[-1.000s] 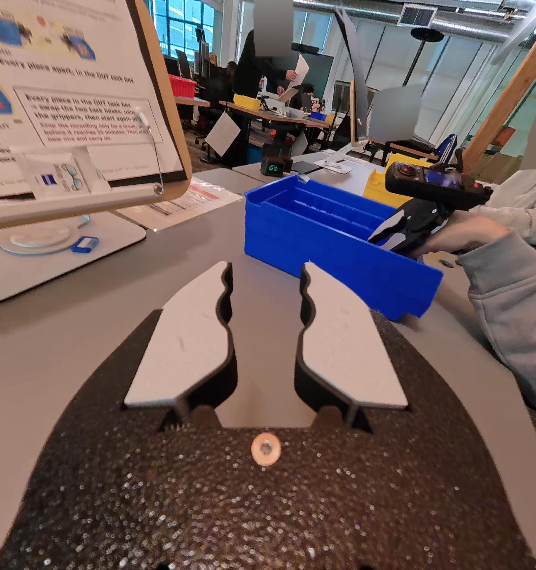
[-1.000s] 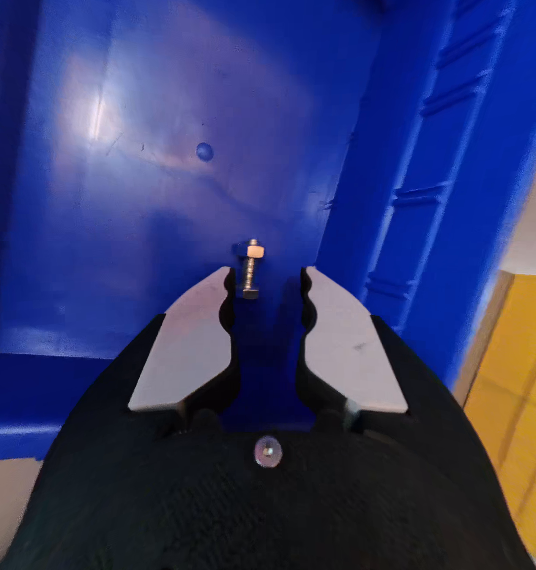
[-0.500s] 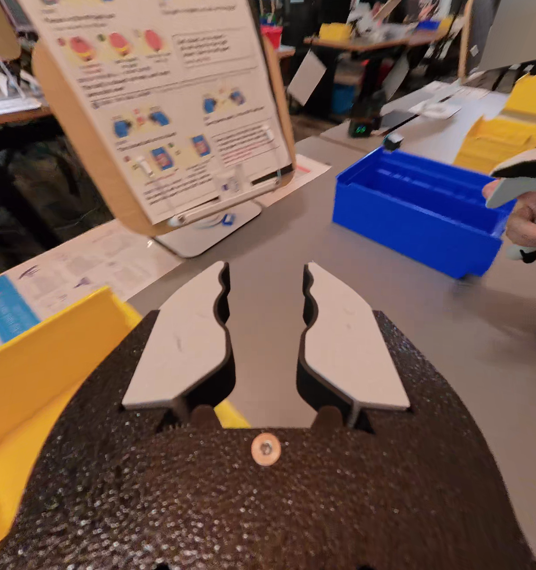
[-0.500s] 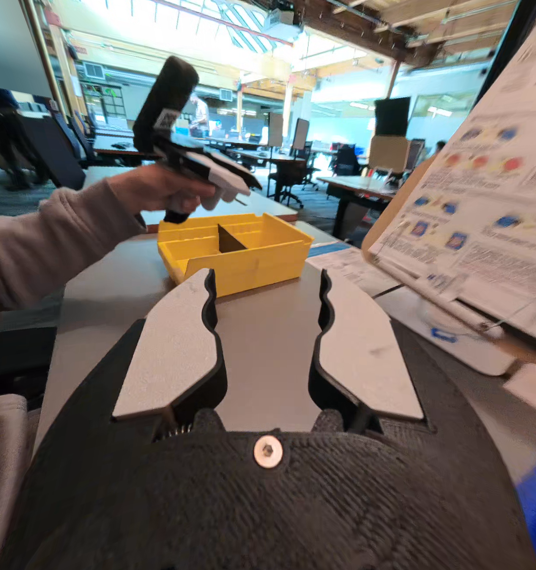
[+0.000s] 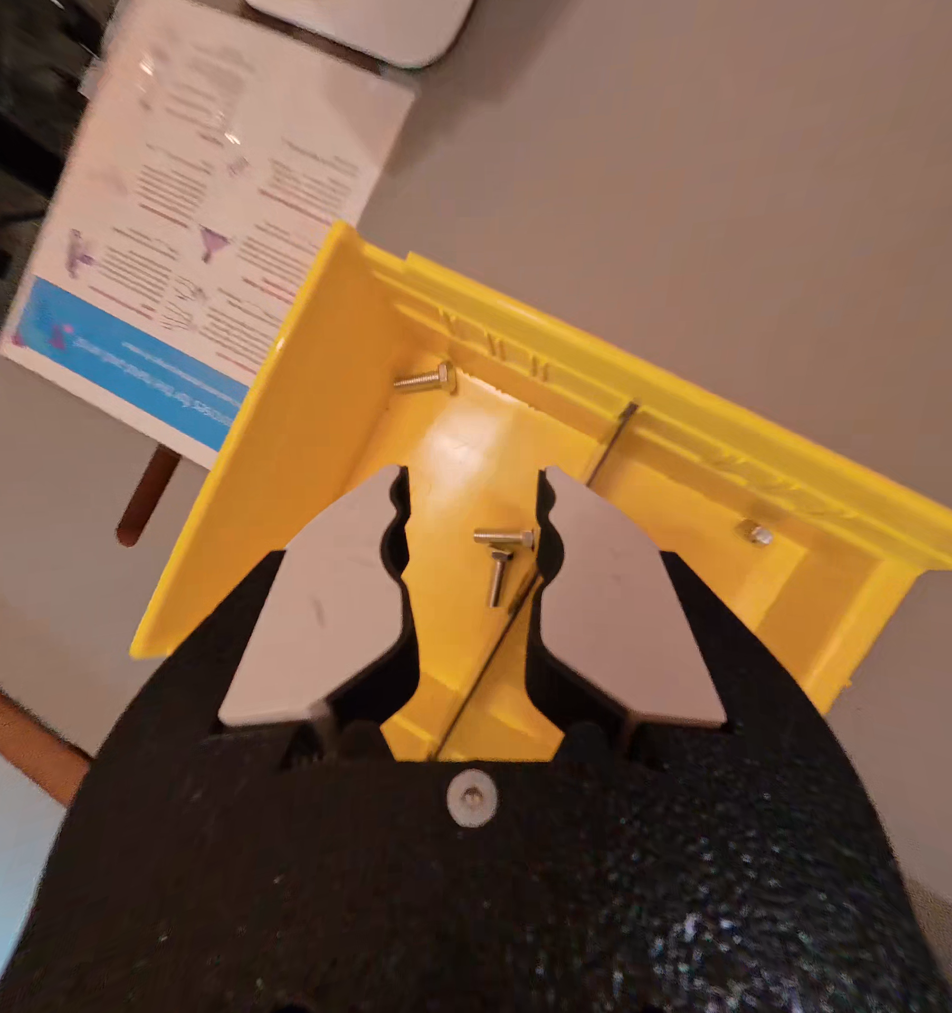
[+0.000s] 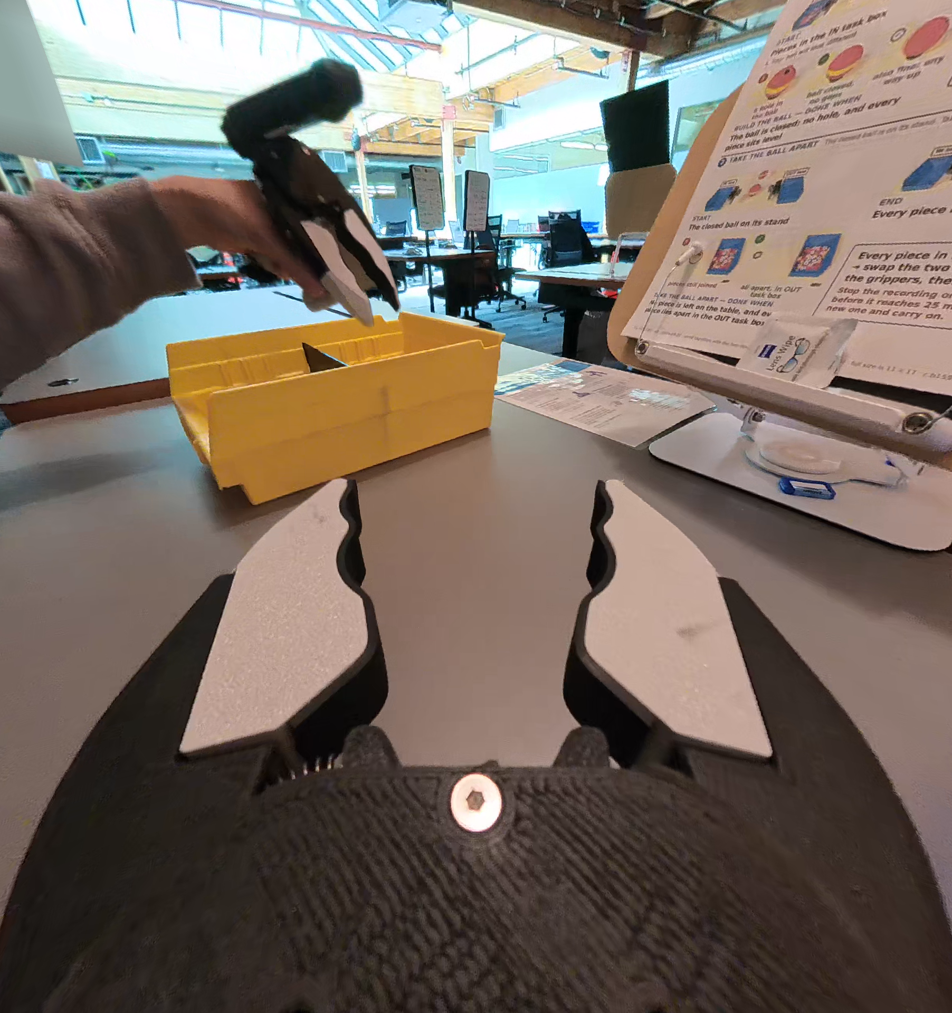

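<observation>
My left gripper (image 5: 472, 477) is open and points down into a yellow bin (image 5: 276, 493). Two silver bolts (image 5: 504, 538) lie crossed on the bin floor, seen between my fingers and close to the right finger (image 5: 616, 592); neither pad presses on them. A third bolt (image 5: 427, 379) lies in the far corner, and a small nut (image 5: 753, 533) lies beyond a thin dark divider (image 5: 611, 438). My right gripper (image 6: 475, 488) is wide open and empty, low over the grey table (image 6: 479, 603). The right wrist view shows the left gripper (image 6: 353, 274) with its tips just above the yellow bin (image 6: 342, 405).
A tilted board with printed sheets (image 6: 824, 192) stands on a white base (image 6: 824, 493) at the right. A printed sheet (image 5: 199, 230) lies on the table beside the bin. A sleeved arm (image 6: 68, 257) reaches in from the left. Spacing between my two grippers at the tips: around 35 centimetres.
My left gripper swung from over the table to point down into the yellow bin. My right gripper left the blue bin, where a bolt with a nut lay, and opened wider over the table.
</observation>
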Demonstrator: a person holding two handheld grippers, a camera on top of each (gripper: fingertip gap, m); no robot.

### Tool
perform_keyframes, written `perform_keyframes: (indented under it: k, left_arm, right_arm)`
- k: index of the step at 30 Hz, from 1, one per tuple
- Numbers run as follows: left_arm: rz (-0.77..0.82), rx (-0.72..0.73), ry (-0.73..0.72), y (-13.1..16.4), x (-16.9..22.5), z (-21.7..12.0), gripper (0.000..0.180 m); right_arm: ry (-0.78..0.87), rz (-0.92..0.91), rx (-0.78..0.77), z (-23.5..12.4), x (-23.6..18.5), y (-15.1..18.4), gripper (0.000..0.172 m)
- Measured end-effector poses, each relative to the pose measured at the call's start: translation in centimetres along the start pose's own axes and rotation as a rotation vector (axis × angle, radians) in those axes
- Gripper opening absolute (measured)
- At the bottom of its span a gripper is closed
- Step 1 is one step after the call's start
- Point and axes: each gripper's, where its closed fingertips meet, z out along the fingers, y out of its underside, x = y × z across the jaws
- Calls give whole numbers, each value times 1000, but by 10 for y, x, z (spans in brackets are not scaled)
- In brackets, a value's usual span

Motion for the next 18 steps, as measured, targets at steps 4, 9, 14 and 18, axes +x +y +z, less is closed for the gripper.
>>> perform_keyframes:
  k: [4, 9, 14, 18]
  left_arm:
    - [-176, -147, 67, 15, -21, 47, 46]
    - [-657, -139, 245, 2, -20, 91, 41]
    - [-950, -143, 244, 2, -31, 115, 42]
    - [-1074, -154, 148, 11, -40, 123, 34]
  right_arm:
    - [18, 3, 51, 0, 11, -1, 79]
    - [74, 41, 61, 4, 31, 5, 77]
    - [70, 44, 46, 6, 34, 9, 78]
    - [84, 46, 21, 6, 36, 14, 78]
